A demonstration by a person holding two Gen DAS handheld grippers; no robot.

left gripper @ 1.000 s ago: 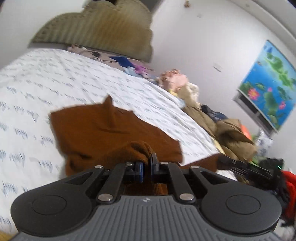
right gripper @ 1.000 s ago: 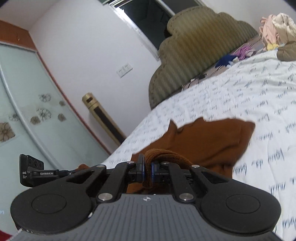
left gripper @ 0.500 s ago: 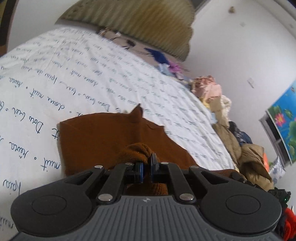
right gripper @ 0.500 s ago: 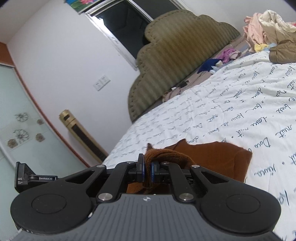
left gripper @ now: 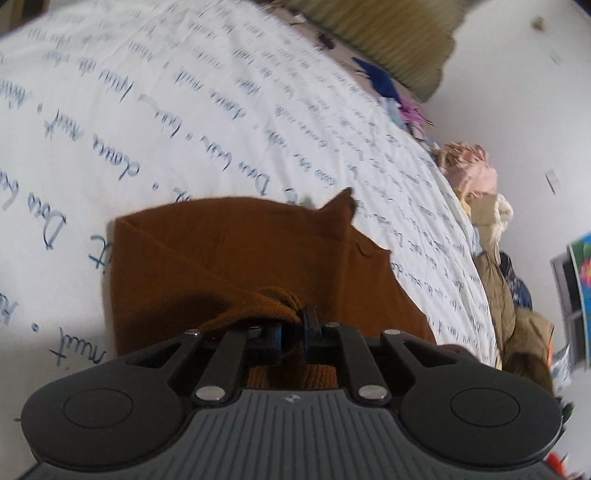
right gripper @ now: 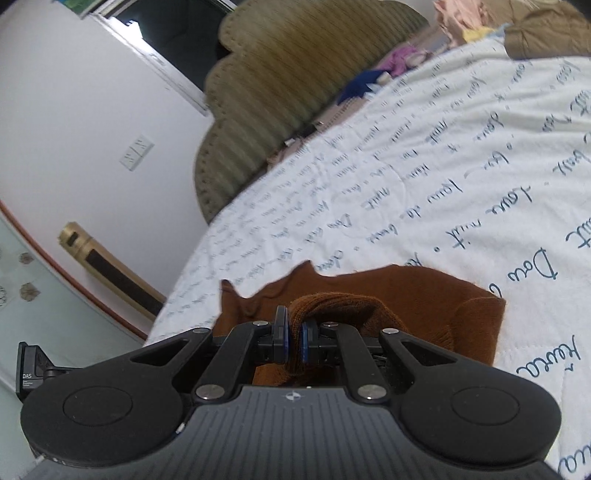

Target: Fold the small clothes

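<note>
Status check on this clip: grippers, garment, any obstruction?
Left gripper and right gripper both shut on brown garment. Garment partly folded on bed. Nothing in the way.

Bed [left gripper: 258, 92] under white quilt with blue script. Olive scalloped headboard [right gripper: 295, 85] against white wall [right gripper: 92, 92]. Dark window [right gripper: 177, 26] above headboard. Switch plate [right gripper: 136, 158] on wall. Gold column [right gripper: 110, 269] beside frosted glass door [right gripper: 33, 314]. Clothes pile [left gripper: 491, 229] along far bed edge. Colourful poster [left gripper: 581, 288] at right.
</note>
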